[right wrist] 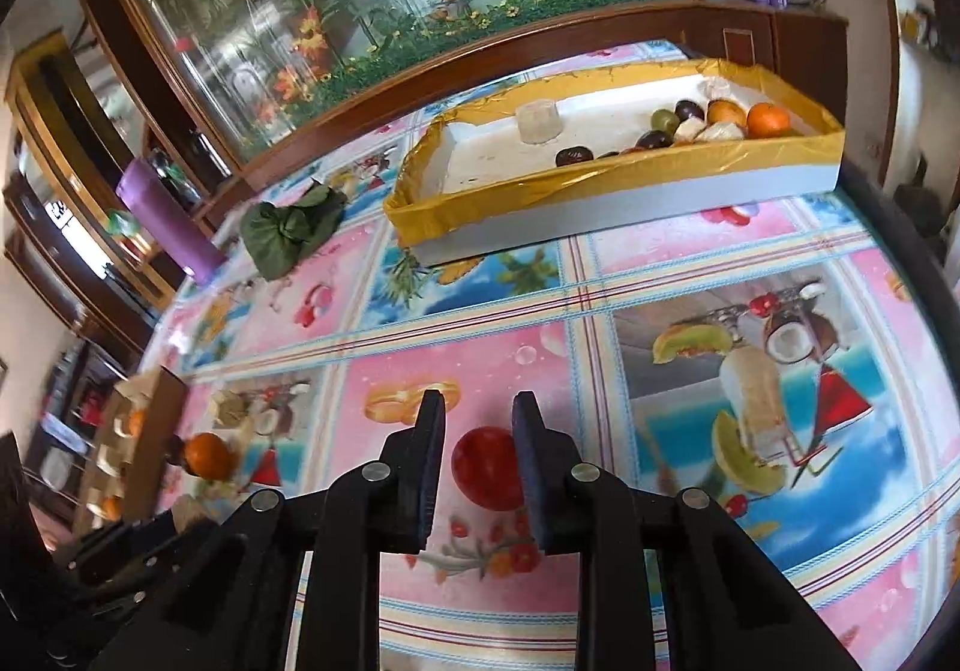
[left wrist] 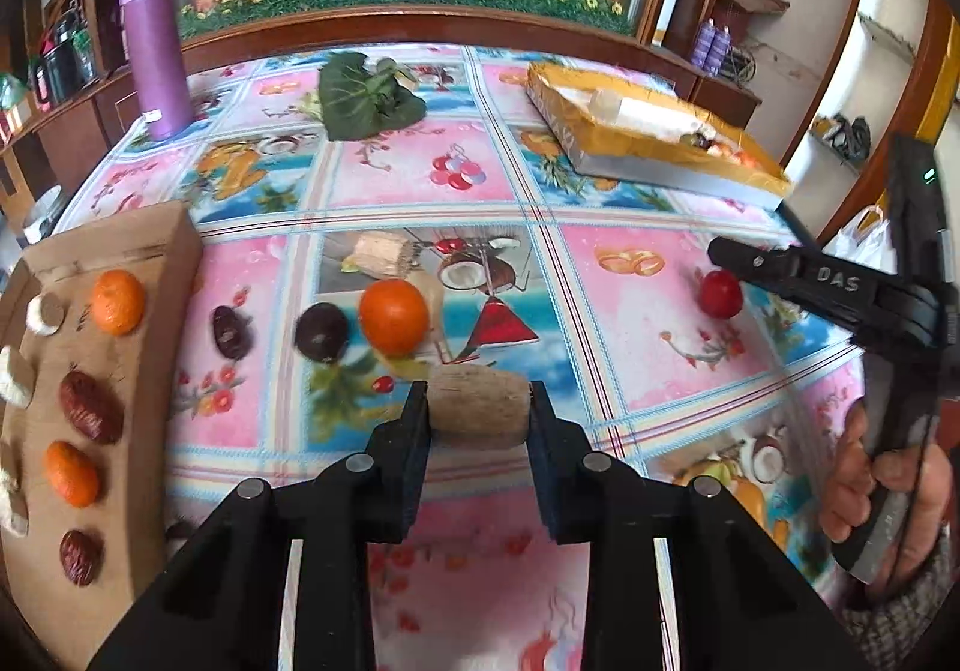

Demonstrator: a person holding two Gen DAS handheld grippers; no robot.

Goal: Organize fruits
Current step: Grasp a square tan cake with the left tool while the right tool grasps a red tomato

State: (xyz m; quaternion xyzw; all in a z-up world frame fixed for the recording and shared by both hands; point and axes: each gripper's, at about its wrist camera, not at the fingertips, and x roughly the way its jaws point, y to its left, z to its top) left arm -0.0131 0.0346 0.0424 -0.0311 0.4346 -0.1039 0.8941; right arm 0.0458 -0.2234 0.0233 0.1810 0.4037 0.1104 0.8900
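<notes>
The left claw (left wrist: pixel 479 401) clamps a stubby tan cork-like cylinder (left wrist: pixel 480 407) crosswise between both pads, above the fruit-print tablecloth (left wrist: pixel 420 173). Just ahead lie a round orange tangerine (left wrist: pixel 393 317) and 2 dark purple fruits (left wrist: pixel 322 332); to its left, a brown cardboard tray (left wrist: pixel 162 275) holds sorted pieces. The right claw (right wrist: pixel 478 419) stands apart, its fingers flanking a glossy red round fruit (right wrist: pixel 487 467) on the cloth, contact unclear. Far ahead sits a yellow-taped white foam box (right wrist: pixel 630 203) of mixed fruit.
</notes>
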